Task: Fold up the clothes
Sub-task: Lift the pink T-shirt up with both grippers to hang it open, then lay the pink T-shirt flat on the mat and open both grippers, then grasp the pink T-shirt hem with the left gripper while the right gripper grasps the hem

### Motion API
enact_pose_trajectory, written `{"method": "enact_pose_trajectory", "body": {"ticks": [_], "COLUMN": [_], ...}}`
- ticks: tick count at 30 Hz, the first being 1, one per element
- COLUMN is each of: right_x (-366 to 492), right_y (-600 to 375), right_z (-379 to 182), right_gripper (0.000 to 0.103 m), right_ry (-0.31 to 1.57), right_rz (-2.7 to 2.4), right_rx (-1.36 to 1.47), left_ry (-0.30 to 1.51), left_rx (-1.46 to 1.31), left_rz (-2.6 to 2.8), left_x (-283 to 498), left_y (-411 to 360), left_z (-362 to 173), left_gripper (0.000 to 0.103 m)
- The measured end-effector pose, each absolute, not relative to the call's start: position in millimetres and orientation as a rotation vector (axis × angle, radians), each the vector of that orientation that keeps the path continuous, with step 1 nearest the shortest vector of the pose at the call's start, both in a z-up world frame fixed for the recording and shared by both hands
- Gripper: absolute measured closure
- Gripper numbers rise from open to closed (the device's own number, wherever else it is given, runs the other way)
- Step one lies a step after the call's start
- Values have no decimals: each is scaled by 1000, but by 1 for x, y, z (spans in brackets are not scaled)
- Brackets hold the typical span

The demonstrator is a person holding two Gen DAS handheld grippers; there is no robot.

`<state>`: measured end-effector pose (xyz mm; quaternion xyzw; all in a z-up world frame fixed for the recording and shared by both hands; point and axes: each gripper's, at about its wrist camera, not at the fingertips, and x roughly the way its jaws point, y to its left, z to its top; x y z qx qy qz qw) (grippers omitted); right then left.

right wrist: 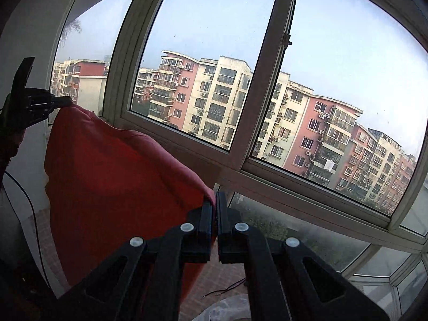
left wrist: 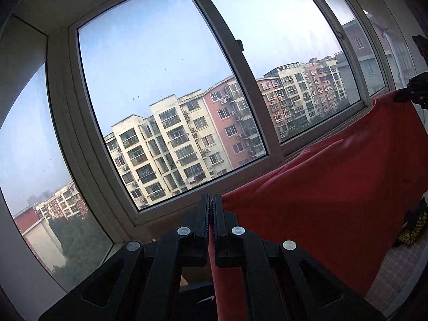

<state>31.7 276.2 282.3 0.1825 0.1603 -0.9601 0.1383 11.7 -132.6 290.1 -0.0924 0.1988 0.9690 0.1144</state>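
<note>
I have both grippers clamped on the same red garment (left wrist: 334,195), one at each end, with the cloth hanging between them in front of the window (left wrist: 171,85).

From the left wrist view, my left gripper (left wrist: 212,208) has its jaws clenched, a strip of red fabric pinched between the pads and running back under them toward the camera. The rest of the cloth spreads away to the right of the jaws and rises to the far corner, where the right gripper (left wrist: 406,93) shows small and dark at the frame's edge, biting the top of the cloth. Below that, right of the cloth, I see a yellow-and-black object (left wrist: 413,227) that the other view does not show; I cannot tell what it is.

From the right wrist view, my right gripper (right wrist: 214,206) is likewise closed tight on a corner of the garment, which peeks out just above the left pad. The cloth drops and spreads left of the jaws, up to the left gripper (right wrist: 61,103). Only this view shows a thin black cable (right wrist: 26,198) left of the cloth and clear plastic (right wrist: 227,307) under the jaws.
</note>
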Motion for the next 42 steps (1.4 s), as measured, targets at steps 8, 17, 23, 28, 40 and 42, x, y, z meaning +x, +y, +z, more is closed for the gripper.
{"method": "enact_pose_trajectory", "body": {"ticks": [8, 17, 23, 28, 40, 42], "right_x": [-154, -307, -308, -244, 21, 52], "right_y": [307, 323, 318, 340, 338, 323], "right_z": [79, -114, -128, -76, -161, -196], "right_gripper": [101, 100, 89, 80, 60, 60], "right_ry": [270, 226, 196, 54, 110, 157], "right_rz": [-2683, -2610, -2567, -2614, -2358, -2290], "right_rx": [1056, 1448, 1443, 1308, 1530, 1586], "left_ry": [601, 602, 568, 577, 425, 346], "left_rx": [-725, -1208, -1312, -1294, -1406, -1488], "left_rz": [2693, 2524, 2498, 2500, 2330, 2258], "left_x": [-157, -316, -340, -300, -32, 6], "left_y": [-82, -28, -22, -49, -152, -157], "left_z": [141, -83, -126, -99, -93, -116], "left_gripper": [101, 101, 97, 90, 83, 83]}}
